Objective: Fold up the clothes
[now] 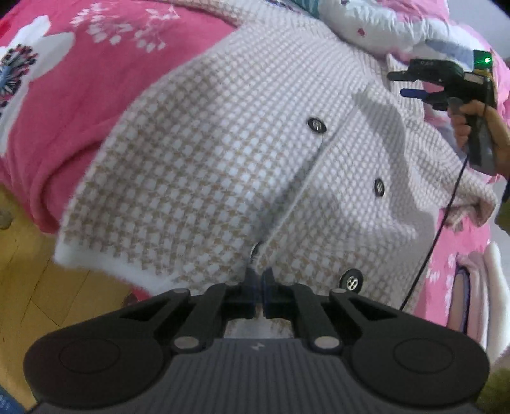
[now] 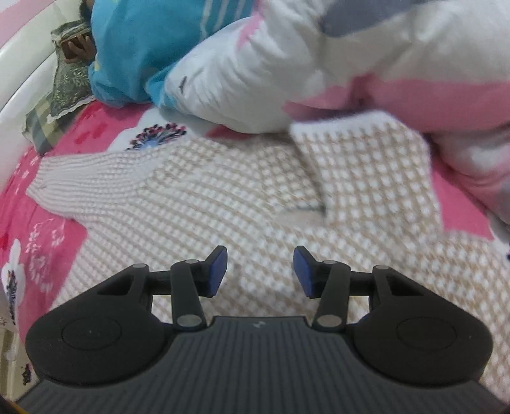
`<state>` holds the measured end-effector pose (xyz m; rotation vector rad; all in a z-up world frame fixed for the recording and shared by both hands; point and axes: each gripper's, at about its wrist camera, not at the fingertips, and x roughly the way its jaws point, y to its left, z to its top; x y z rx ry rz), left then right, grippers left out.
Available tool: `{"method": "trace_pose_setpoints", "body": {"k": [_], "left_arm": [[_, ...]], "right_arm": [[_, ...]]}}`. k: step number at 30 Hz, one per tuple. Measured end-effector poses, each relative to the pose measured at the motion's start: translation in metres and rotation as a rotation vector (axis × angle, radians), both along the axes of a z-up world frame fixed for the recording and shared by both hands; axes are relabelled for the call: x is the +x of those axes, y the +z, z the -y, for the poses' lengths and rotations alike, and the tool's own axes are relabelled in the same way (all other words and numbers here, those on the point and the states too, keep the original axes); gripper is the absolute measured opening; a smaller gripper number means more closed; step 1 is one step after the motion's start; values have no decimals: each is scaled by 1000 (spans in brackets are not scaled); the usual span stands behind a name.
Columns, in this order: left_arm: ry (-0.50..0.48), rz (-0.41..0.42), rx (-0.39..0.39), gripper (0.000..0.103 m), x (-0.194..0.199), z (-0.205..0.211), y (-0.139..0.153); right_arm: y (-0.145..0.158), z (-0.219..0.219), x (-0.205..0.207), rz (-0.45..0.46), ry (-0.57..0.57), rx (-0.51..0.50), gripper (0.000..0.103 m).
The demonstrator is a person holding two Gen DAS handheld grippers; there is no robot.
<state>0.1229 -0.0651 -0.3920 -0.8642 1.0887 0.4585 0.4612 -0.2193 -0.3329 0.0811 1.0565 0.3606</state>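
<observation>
In the left wrist view, wooden flooring [image 1: 35, 254] occupies the lower left corner, below the edge of a pink floral bedsheet [image 1: 105, 92] that covers the bed. A beige-and-white checked knit cardigan [image 1: 204, 165] lies across this sheet, its white-trimmed hem hanging toward the bed edge at lower left. The front placket runs diagonally through the garment, with dark buttons [image 1: 316, 124] spaced along it. The left gripper [image 1: 258, 280] sits at the bottom centre with its jaws clenched together on the cardigan fabric at the placket near the hem; knit material is visible between and behind the fingertips. At the upper right of the same view, a person's hand [image 1: 484, 127] holds the right gripper [image 1: 414, 86] above the far side of the cardigan, with a black cable [image 1: 446, 219] trailing down from it across the sheet. A white-and-pink quilt [image 1: 382, 28] is bunched beyond the garment at the top. In the right wrist view, the pink sheet appears at the left, with a dark patterned pillow [image 2: 67, 92] and a blue garment [image 2: 143, 41] near the curved headboard at the upper left. One cardigan sleeve [image 2: 89, 181] extends leftward over the sheet. The cardigan body fills the centre, and a flap of it is turned over at the upper right, beside the quilt. The right gripper stands released, its blue pads [image 2: 218, 270] well apart above the knit with no fabric caught between them.
</observation>
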Motion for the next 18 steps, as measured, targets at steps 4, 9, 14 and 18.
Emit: {"method": "trace_pose_setpoints", "body": {"k": [4,9,14,18], "left_arm": [[-5,-42,-3,4,-1,0,-23],[-12,-45,-74,4,-3,4,-49],[-45,-32,-117,5,-7,-6,-54],[-92,-40,-171,17,-12,-23,-57]], "right_arm": [[-3,-19,12,24,69,-61,45],[-33,-24,27,-14,84,-138,45],[-68,-22,42,-48,93,-127,48],[-38,-11,20,-12,-1,-56,47]]}}
